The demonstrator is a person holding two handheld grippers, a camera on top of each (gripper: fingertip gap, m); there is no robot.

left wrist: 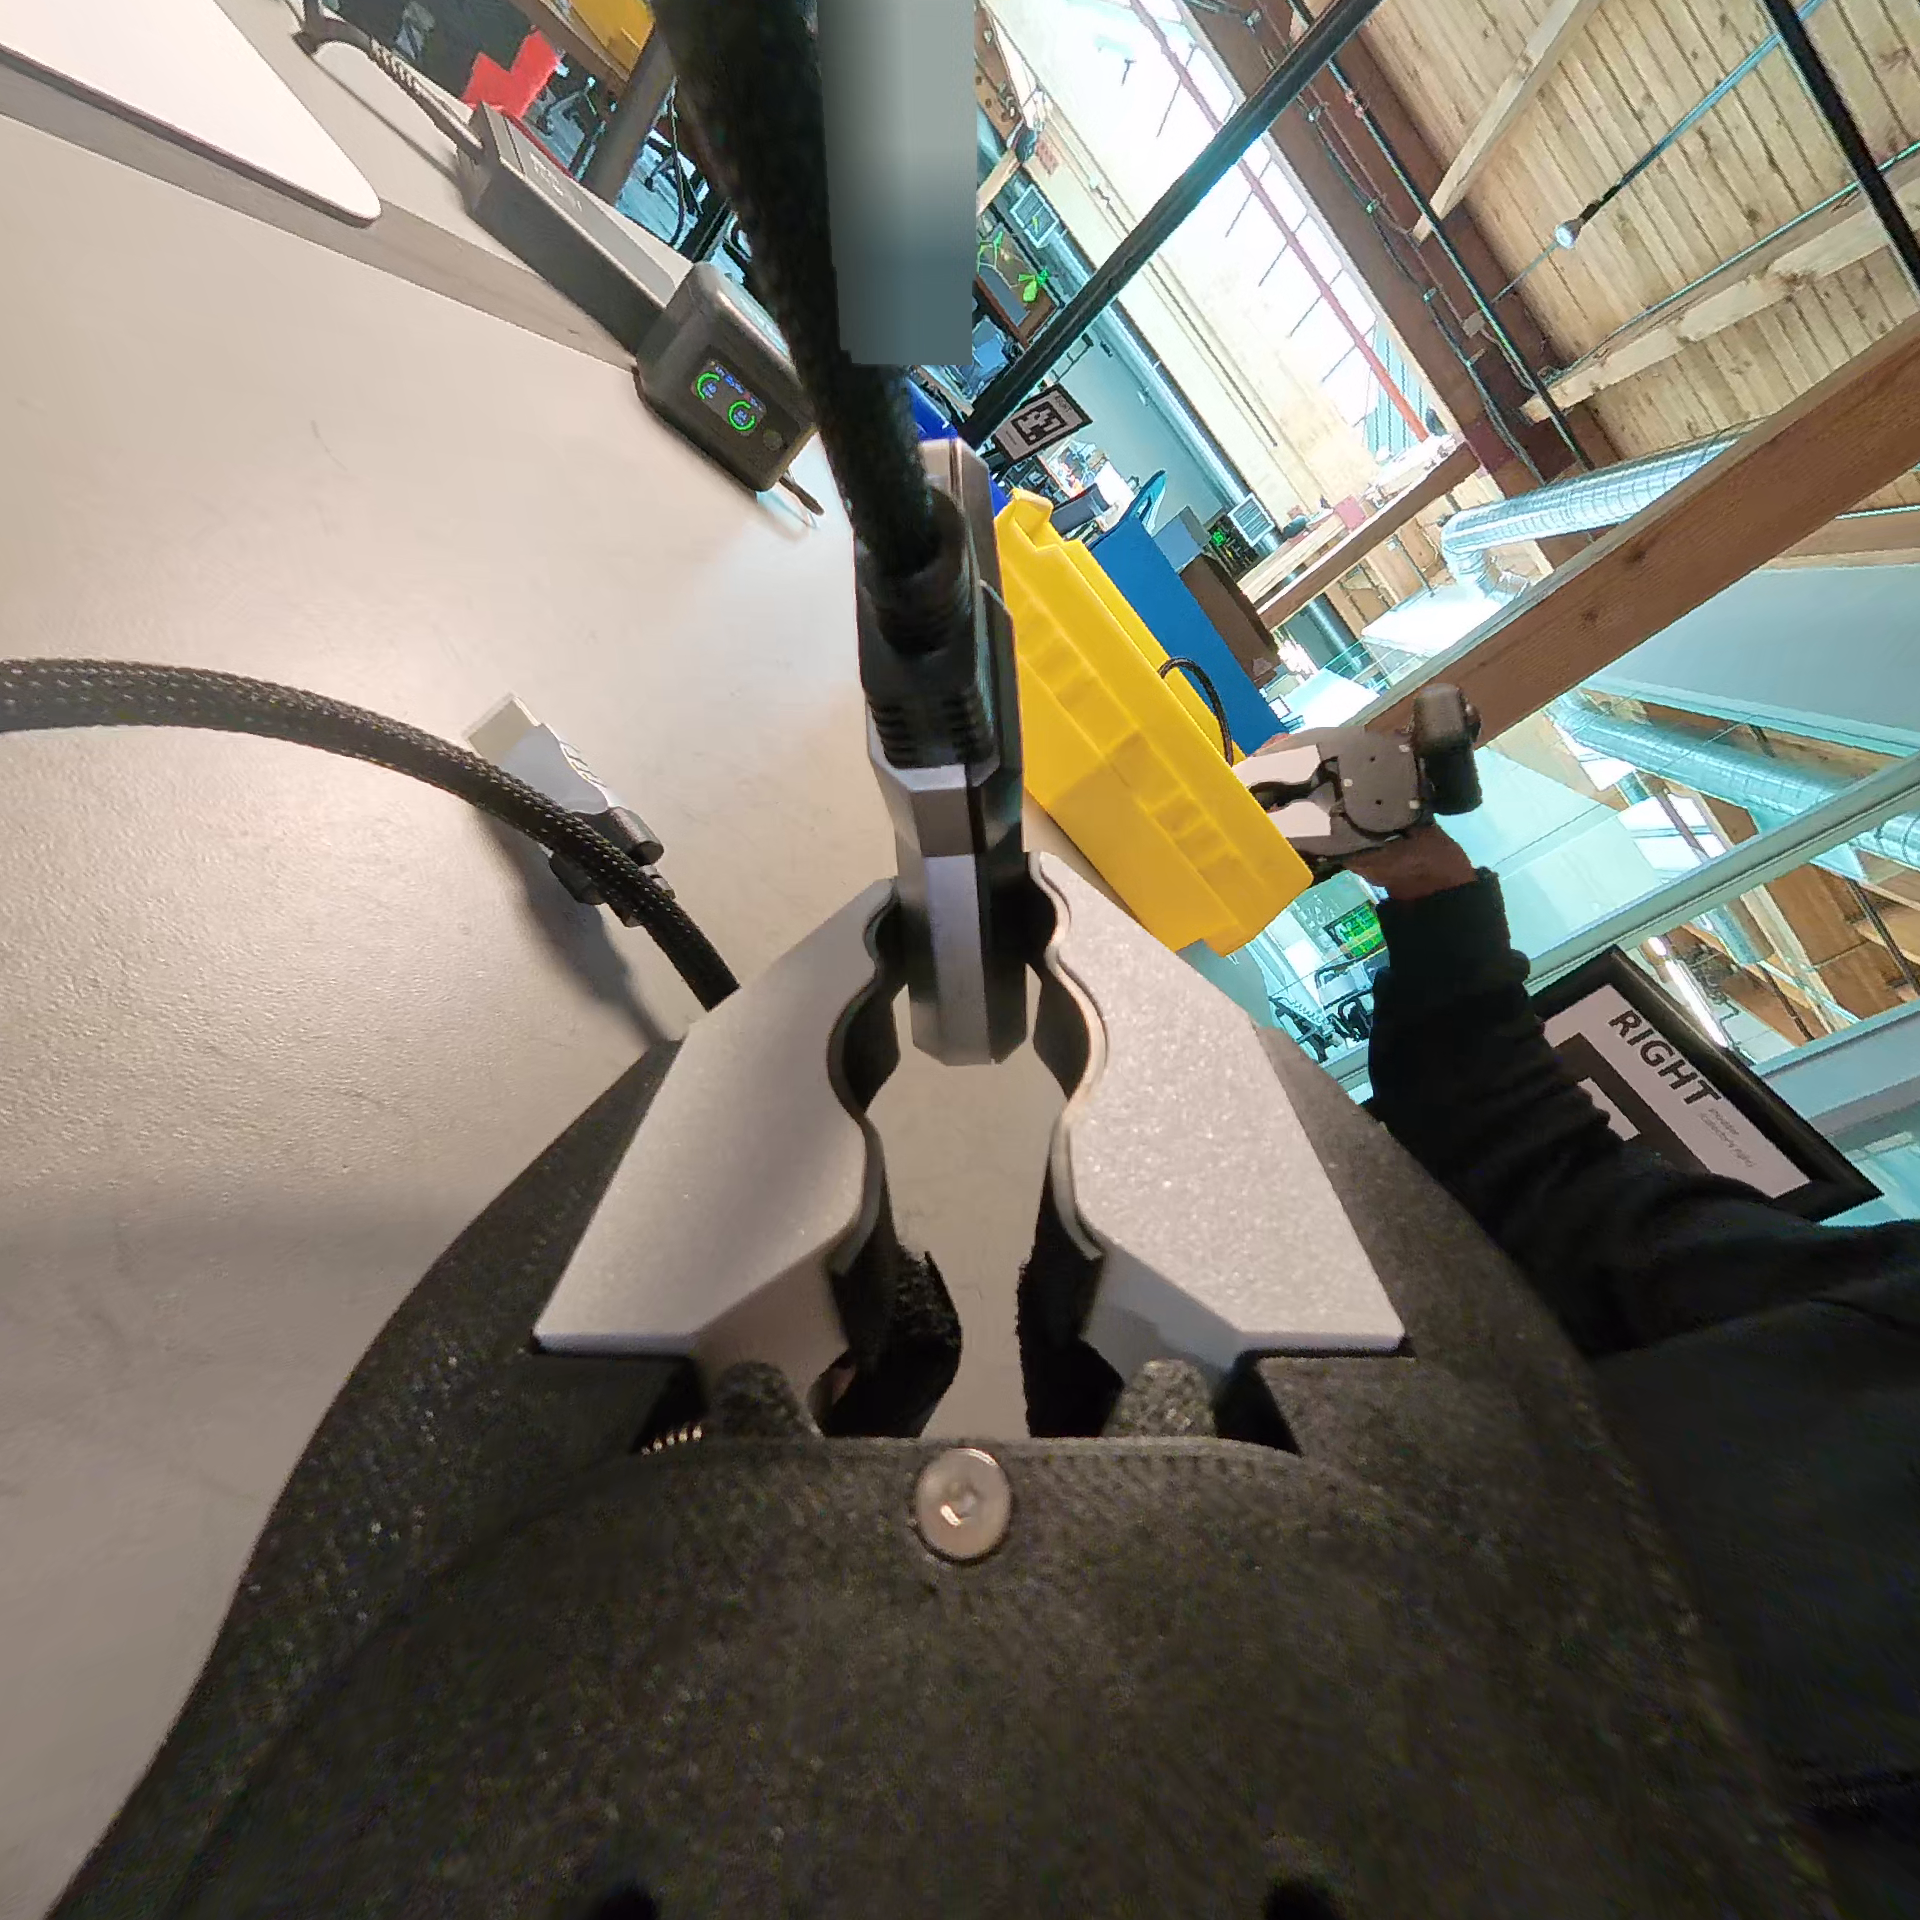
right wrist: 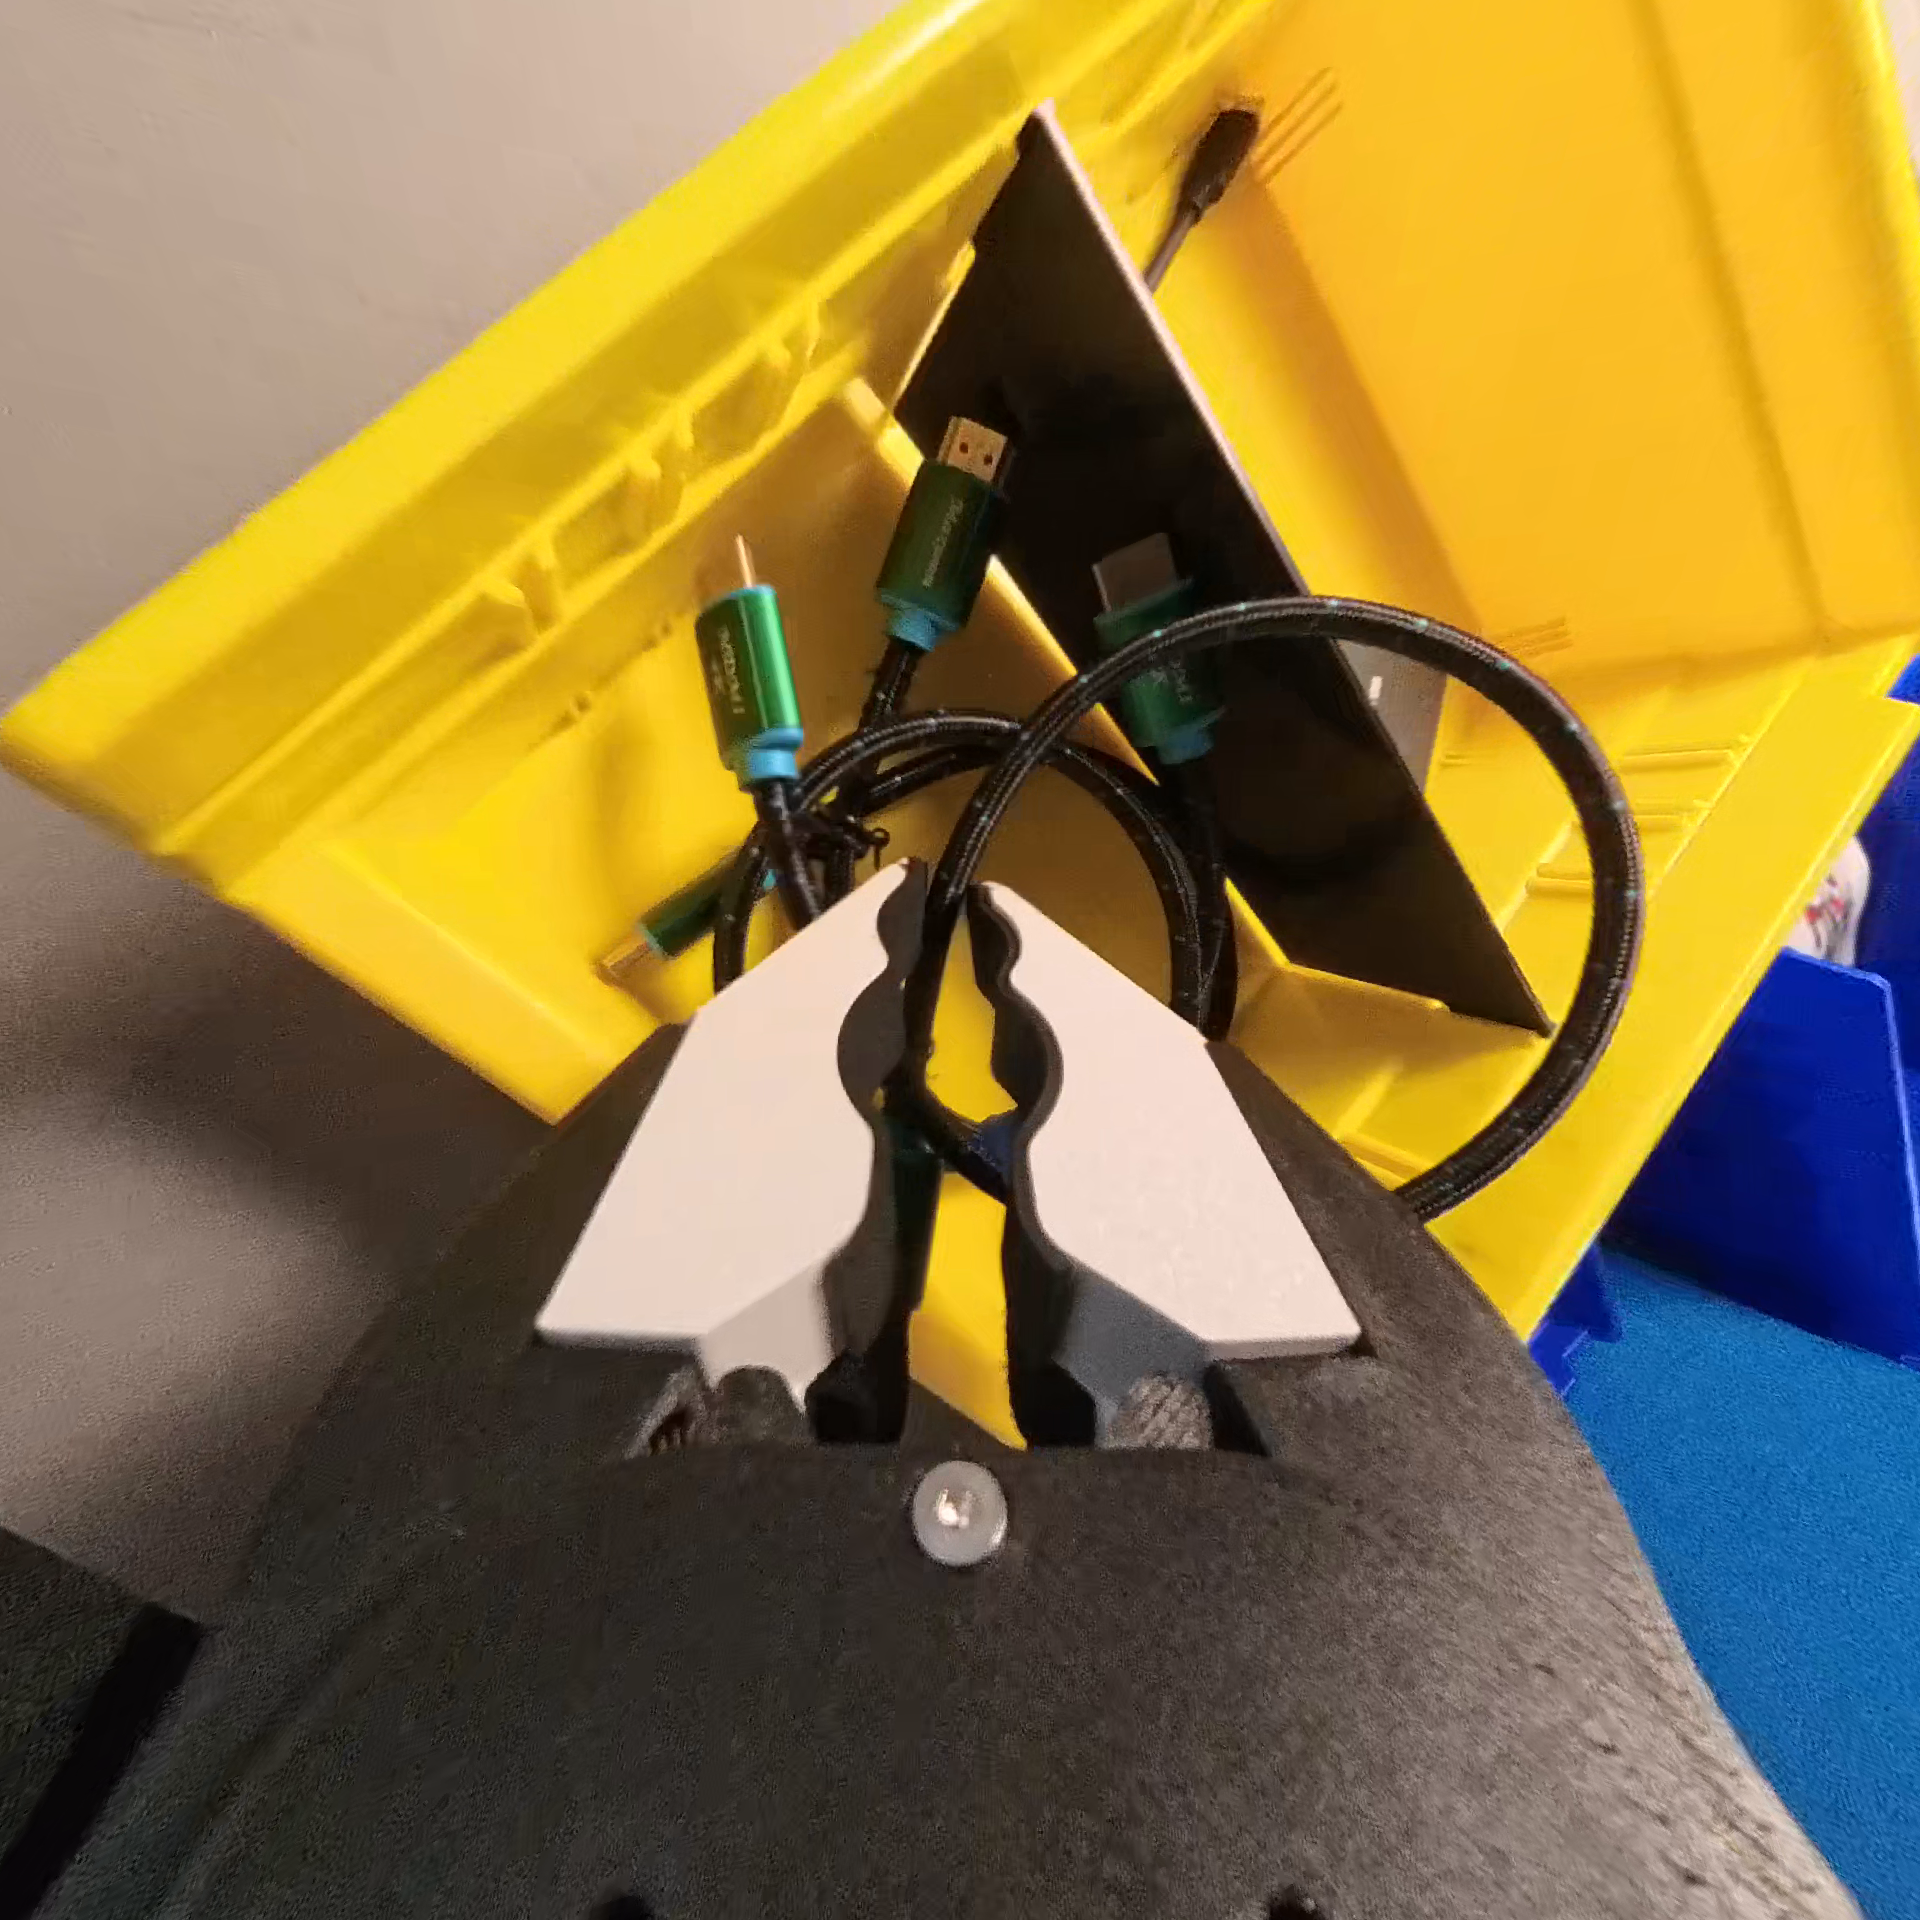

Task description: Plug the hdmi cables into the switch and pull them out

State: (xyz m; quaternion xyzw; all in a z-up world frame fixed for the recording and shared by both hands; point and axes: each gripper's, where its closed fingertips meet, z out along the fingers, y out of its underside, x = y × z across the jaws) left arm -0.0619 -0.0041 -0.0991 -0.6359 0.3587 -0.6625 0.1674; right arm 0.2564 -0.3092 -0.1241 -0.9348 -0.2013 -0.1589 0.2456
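Grey fingers of the left gripper (left wrist: 961,940) are clamped on the near end of a slim grey metal HDMI switch (left wrist: 961,831), which is held up off the counter. A thick black braided cable (left wrist: 831,343) is plugged into the switch's far end and runs up out of view. A second black braided HDMI cable with a silver plug (left wrist: 566,774) lies loose on the pale grey counter (left wrist: 260,520), to the left of the gripper.

To the right and farther off, a hand in a dark sleeve (left wrist: 1403,842) holds the right gripper (left wrist: 1283,795) at the edge of a yellow plastic bin (left wrist: 1143,748). In the right wrist view, the right gripper (right wrist: 945,888) is nearly closed, pinching a loop of black braided cable (right wrist: 1558,810) over the bin. Inside the bin lie green-bodied HDMI plugs (right wrist: 748,686) and a dark flat divider panel (right wrist: 1091,416). A blue plastic bin (right wrist: 1766,1143) sits to the right.

At the counter's far edge stands a small dark power unit with green-lit dials (left wrist: 727,384). Beyond are large windows and a timber ceiling (left wrist: 1558,208).
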